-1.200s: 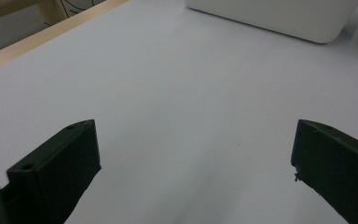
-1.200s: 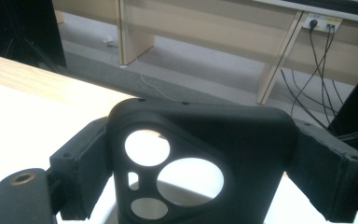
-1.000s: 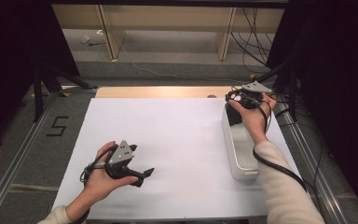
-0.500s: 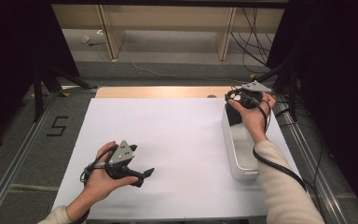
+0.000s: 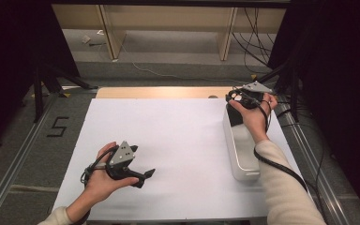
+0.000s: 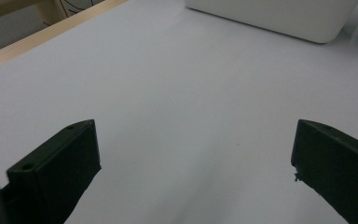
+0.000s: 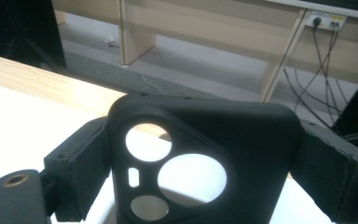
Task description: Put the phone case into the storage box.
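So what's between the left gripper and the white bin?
Nothing: in the left gripper view, bare white table cover runs from the left gripper to the white bin.

White-topped table [image 5: 178, 140] with a long white tray [image 5: 242, 150] along its right side

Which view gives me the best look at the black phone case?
The right gripper view: the black phone case stands close up between the right claw's jaws, its camera cut-outs plain. In the high view it is a small dark shape by the right hand, over the white bin.
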